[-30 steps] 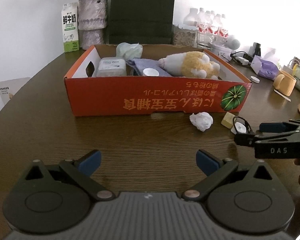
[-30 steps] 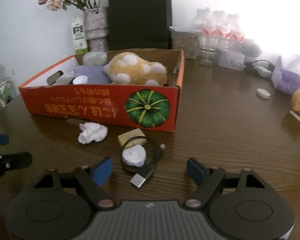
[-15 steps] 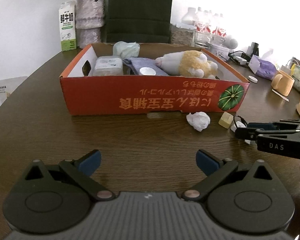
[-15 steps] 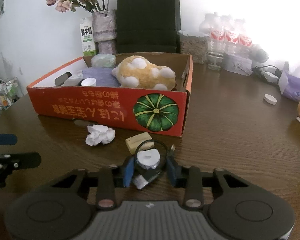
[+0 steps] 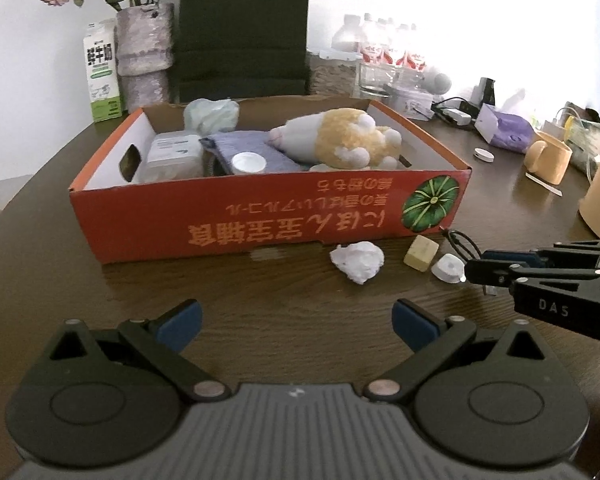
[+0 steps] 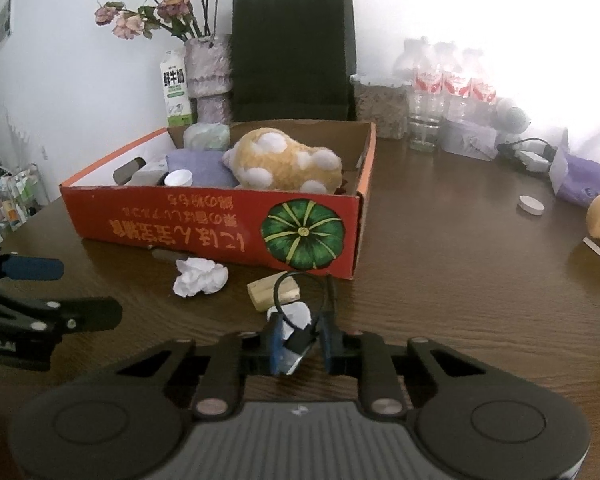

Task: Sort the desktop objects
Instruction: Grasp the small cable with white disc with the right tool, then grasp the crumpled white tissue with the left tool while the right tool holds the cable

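Closing right gripper (image 6: 300,346) fingers, apparently pinching cable reel (image 6: 294,320).

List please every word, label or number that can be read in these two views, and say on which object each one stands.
"DAS": on the black body of the right tongs, read at.
"鲜牛奶": on the milk carton beside the vase; its smaller print is too small to read.
Orange box: yellow Japanese print, seen upside down beside a green pumpkin picture; too blurred to quote safely.
Water bottles: red labels, unreadable.
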`<state>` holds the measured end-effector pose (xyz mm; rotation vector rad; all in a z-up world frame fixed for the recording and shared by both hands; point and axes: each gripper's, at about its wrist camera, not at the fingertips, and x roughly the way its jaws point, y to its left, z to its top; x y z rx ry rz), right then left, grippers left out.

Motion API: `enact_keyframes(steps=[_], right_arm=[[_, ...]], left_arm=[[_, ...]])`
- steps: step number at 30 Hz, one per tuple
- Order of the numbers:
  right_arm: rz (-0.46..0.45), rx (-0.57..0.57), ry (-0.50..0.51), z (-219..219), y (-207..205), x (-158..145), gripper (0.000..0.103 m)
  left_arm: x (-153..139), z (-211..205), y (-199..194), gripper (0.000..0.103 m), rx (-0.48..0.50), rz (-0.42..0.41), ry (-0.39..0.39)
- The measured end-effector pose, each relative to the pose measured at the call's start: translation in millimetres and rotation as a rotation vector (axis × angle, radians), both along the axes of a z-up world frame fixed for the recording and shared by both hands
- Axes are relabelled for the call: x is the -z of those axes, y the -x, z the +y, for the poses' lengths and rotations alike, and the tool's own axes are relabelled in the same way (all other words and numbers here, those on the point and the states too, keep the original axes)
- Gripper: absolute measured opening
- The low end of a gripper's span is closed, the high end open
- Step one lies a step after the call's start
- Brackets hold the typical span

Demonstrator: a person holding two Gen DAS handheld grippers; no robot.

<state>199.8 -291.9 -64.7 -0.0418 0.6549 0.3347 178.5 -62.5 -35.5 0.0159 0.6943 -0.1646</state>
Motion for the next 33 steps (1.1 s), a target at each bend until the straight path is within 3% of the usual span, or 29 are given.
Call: enact_keyframes(steps=[11, 22, 24, 30, 32, 33], right_arm=[[-0.028, 0.014, -0.006, -13.0, 0.6, -5.8, 0.016], [-0.04, 0.025, -0.03, -25.1, -9.4, -5.9, 0.016], [-0.04, 0.023, -0.033, -25.9, -11.3, -5.6, 0.016], [-0.039, 0.018, -0.038, -25.5, -13.5, -4.4, 0.016], [-0.038, 0.019, -0.037, -25.4, -13.9, -4.5, 0.016], [-0.039, 0.019, -0.037, -25.5, -13.8, -4.7, 0.016]], left_arm=[[2.9, -29.5, -28.6, 0.103, -0.003, -0.026, -0.015], [17.6, -50.8, -55.6, 0.1, -0.057, 0.015, -0.03], [19.6, -52.1, -57.8, 0.096, -0.057, 0.021, -0.031], [21.5, -53.1, -60.3, 0.067, -0.068, 0.009, -0.043], [20.5, -53.5, -58.9, 0.043, -0.057, 0.0, -0.041], [19.9, -53.5, -58.0, 0.037, -0.049, -0.002, -0.038]])
